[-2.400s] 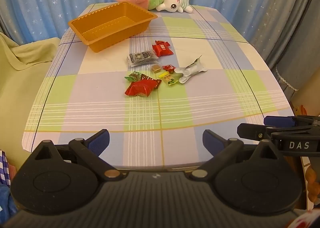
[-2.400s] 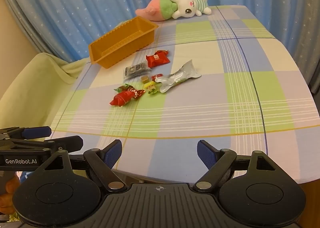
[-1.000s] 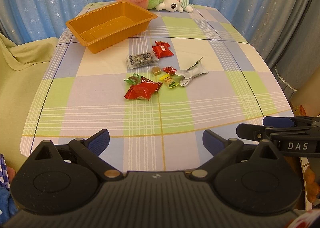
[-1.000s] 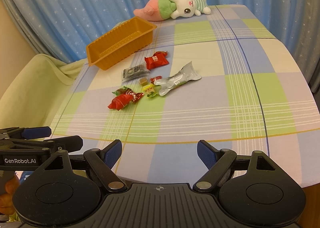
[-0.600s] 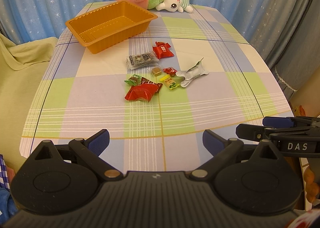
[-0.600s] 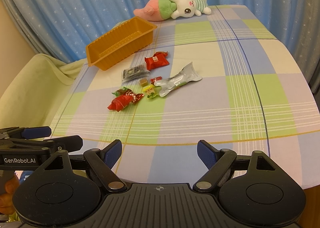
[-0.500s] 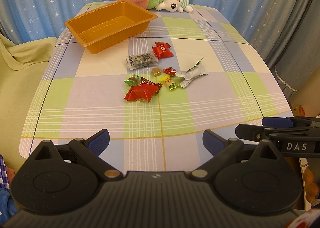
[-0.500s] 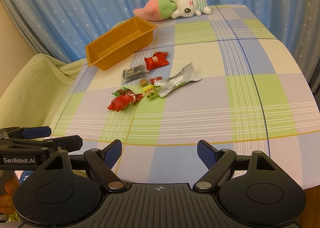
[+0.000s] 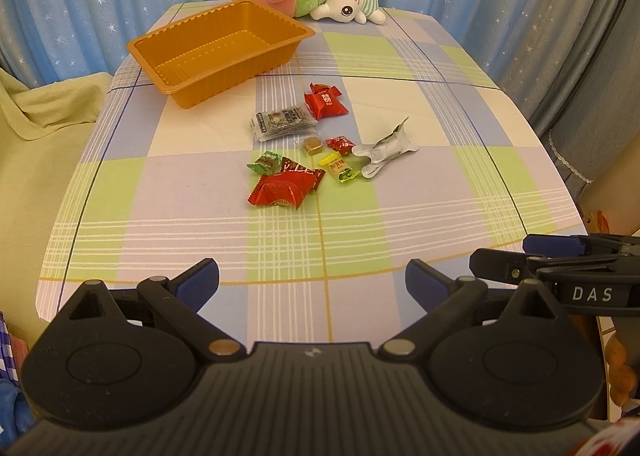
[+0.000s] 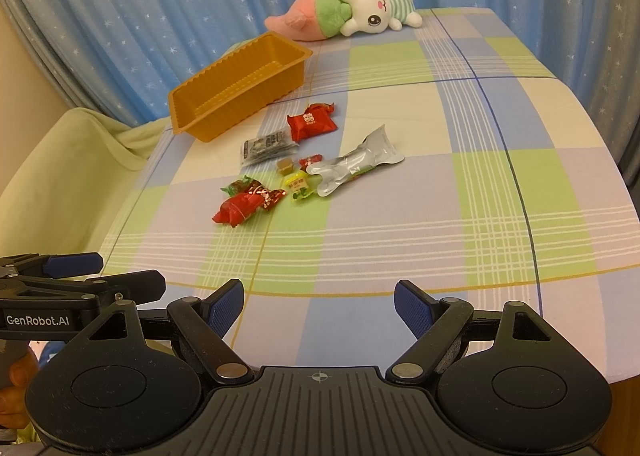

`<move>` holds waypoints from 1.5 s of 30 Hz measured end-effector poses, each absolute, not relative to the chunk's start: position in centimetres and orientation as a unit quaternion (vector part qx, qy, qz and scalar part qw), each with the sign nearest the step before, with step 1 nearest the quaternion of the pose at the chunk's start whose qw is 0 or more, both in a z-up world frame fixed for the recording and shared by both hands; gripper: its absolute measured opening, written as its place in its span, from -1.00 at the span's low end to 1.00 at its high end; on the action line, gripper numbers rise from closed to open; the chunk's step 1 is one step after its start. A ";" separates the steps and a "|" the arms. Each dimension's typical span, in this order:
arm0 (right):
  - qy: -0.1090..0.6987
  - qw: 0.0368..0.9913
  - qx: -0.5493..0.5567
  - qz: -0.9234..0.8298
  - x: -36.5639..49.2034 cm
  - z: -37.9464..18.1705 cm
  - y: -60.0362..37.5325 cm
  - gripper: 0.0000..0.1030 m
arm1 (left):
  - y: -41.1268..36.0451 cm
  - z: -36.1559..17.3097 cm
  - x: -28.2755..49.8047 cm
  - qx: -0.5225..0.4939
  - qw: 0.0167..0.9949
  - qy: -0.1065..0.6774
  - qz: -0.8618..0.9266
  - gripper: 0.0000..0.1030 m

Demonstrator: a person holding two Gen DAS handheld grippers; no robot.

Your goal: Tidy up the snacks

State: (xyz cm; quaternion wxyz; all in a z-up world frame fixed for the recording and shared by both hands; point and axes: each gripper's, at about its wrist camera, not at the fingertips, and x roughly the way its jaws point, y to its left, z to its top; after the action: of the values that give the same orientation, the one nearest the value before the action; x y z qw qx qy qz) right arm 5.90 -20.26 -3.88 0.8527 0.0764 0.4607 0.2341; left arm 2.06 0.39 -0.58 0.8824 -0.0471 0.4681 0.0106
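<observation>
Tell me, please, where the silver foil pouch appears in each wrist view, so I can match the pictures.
Left wrist: silver foil pouch lies right of centre, at the snack cluster's right end.
Right wrist: silver foil pouch lies near centre, again the cluster's rightmost item.
Shared landmark: the orange tray, upper left in both.

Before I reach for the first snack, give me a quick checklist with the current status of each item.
1. Left claw open and holding nothing: ok.
2. Right claw open and holding nothing: ok.
3. Orange tray upright with nothing in it: ok.
4. Snacks apart enough to pick singly: not ok; the big red packet touches the green candy.
5. Silver pouch sealed: cannot tell.
6. Plush toy away from the snacks: ok, at the far edge.
</observation>
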 end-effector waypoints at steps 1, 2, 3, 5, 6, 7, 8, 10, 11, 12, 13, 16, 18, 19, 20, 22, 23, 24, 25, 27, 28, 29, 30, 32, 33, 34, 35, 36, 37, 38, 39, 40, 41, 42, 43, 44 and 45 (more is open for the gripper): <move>0.461 0.853 0.076 0.234 5.8 -3.8 -20.3 0.60 | 0.4 -0.6 2.1 -0.047 0.882 0.468 0.011 0.93; 0.461 0.853 0.076 0.234 5.8 -3.8 -20.3 0.60 | 0.4 -0.6 2.3 -0.048 0.882 0.468 0.010 0.93; 0.461 0.853 0.077 0.234 6.3 -3.9 -20.2 0.60 | 0.5 -0.6 2.4 -0.048 0.882 0.469 0.010 0.93; 0.461 0.853 0.076 0.233 6.5 -4.0 -20.2 0.60 | 0.5 -0.6 2.7 -0.049 0.882 0.469 0.008 0.93; 0.461 0.853 0.076 0.233 6.6 -4.0 -20.2 0.60 | 0.5 -0.6 2.9 -0.050 0.882 0.469 0.008 0.93; 0.461 0.853 0.076 0.233 6.6 -4.0 -20.2 0.60 | 0.7 -0.6 3.0 -0.051 0.881 0.470 0.006 0.93; 0.461 0.853 0.077 0.233 6.6 -4.0 -20.2 0.60 | 0.7 -0.7 3.2 -0.051 0.881 0.470 0.005 0.93; 0.461 0.853 0.078 0.233 6.9 -4.2 -20.2 0.60 | 0.9 -0.7 3.4 -0.053 0.881 0.470 0.003 0.93; 0.461 0.853 0.078 0.232 7.1 -4.3 -20.2 0.60 | 1.0 -0.8 3.6 -0.054 0.881 0.470 0.002 0.93; 0.461 0.853 0.079 0.231 7.3 -4.3 -20.3 0.60 | 1.1 -0.8 3.8 -0.056 0.881 0.470 0.000 0.93; 0.460 0.854 0.080 0.230 7.4 -4.3 -20.4 0.60 | 1.2 -0.9 4.0 -0.056 0.881 0.470 -0.001 0.93; 0.459 0.856 0.083 0.224 7.9 -4.5 -20.7 0.60 | 1.7 -1.2 4.5 -0.057 0.880 0.471 -0.002 0.94; 0.459 0.857 0.085 0.218 8.2 -4.5 -20.9 0.60 | 2.1 -1.5 4.9 -0.054 0.881 0.470 -0.001 0.94; 0.459 0.858 0.085 0.215 8.2 -4.5 -21.0 0.60 | 2.3 -1.7 5.1 -0.052 0.882 0.468 0.000 0.94; 0.458 0.859 0.086 0.212 8.4 -4.6 -21.1 0.60 | 2.5 -1.8 5.3 -0.050 0.883 0.467 -0.001 0.94; 0.458 0.860 0.087 0.207 8.7 -4.8 -21.2 0.60 | 2.9 -2.2 5.8 -0.044 0.885 0.463 -0.003 0.94; 0.458 0.861 0.087 0.204 8.9 -5.0 -21.3 0.60 | 3.0 -2.4 6.0 -0.041 0.886 0.461 -0.003 0.94; 0.458 0.861 0.088 0.203 9.0 -5.1 -21.4 0.60 | 3.1 -2.7 6.2 -0.036 0.888 0.459 -0.004 0.93; 0.458 0.861 0.089 0.202 9.2 -5.2 -21.5 0.60 | 3.2 -3.0 6.4 -0.032 0.889 0.456 -0.004 0.92; 0.458 0.862 0.090 0.199 9.6 -5.5 -21.6 0.60 | 3.3 -3.5 6.9 -0.026 0.893 0.449 -0.006 0.91; 0.459 0.862 0.090 0.197 9.8 -5.7 -21.6 0.60 | 3.4 -3.8 7.2 -0.022 0.894 0.447 -0.006 0.90; 0.459 0.862 0.091 0.196 9.9 -5.8 -21.7 0.60 | 3.4 -4.1 7.5 -0.018 0.894 0.447 -0.008 0.89; 0.460 0.862 0.092 0.194 10.1 -5.9 -21.8 0.60 | 3.3 -4.4 7.8 -0.014 0.894 0.448 -0.008 0.86; 0.461 0.861 0.094 0.192 10.5 -6.1 -21.9 0.60 | 3.3 -5.3 8.4 -0.007 0.893 0.450 -0.009 0.81; 0.461 0.861 0.095 0.190 10.7 -6.2 -21.9 0.60 | 3.3 -5.7 8.7 -0.005 0.893 0.451 -0.010 0.76; 0.462 0.861 0.096 0.189 10.9 -6.3 -22.0 0.60 | 3.3 -6.2 9.0 -0.003 0.892 0.452 -0.011 0.74; 0.462 0.861 0.097 0.188 11.0 -6.4 -22.0 0.60 | 3.3 -6.6 9.3 -0.001 0.892 0.452 -0.011 0.74; 0.462 0.861 0.099 0.188 11.2 -6.5 -22.1 0.60 | 3.3 -7.0 9.6 0.001 0.892 0.453 -0.011 0.74; 0.462 0.861 0.100 0.187 11.3 -6.6 -22.1 0.60 | 3.3 -7.4 9.9 0.005 0.890 0.455 -0.012 0.71; 0.463 0.861 0.101 0.186 11.4 -6.7 -22.2 0.60 | 3.2 -7.7 10.2 0.009 0.890 0.456 -0.013 0.69; 0.464 0.860 0.103 0.185 11.6 -6.8 -22.3 0.60 | 3.2 -8.0 10.4 0.013 0.890 0.455 -0.013 0.66; 0.465 0.860 0.103 0.184 11.7 -6.9 -22.3 0.60 | 3.1 -8.3 10.6 0.018 0.891 0.454 -0.015 0.63; 0.467 0.859 0.104 0.182 11.8 -7.1 -22.3 0.60 | 3.0 -8.7 10.9 0.024 0.891 0.453 -0.017 0.62; 0.468 0.859 0.105 0.181 12.0 -7.2 -22.4 0.60 | 2.9 -9.0 11.1 0.029 0.891 0.452 -0.018 0.60; 0.469 0.858 0.107 0.180 12.1 -7.3 -22.5 0.60 | 2.8 -9.2 11.4 0.034 0.891 0.452 -0.019 0.57; 0.470 0.858 0.108 0.178 12.3 -7.4 -22.5 0.60 | 2.7 -9.5 11.7 0.038 0.891 0.452 -0.022 0.55; 0.471 0.857 0.110 0.177 12.4 -7.5 -22.6 0.60 | 2.5 -9.7 11.9 0.042 0.891 0.451 -0.024 0.52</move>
State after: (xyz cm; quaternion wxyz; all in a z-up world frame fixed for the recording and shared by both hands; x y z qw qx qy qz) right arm 12.36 -22.63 -7.46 0.8571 0.1095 0.4714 0.1767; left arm 11.92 2.55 -9.71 0.8912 0.0418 0.4509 -0.0241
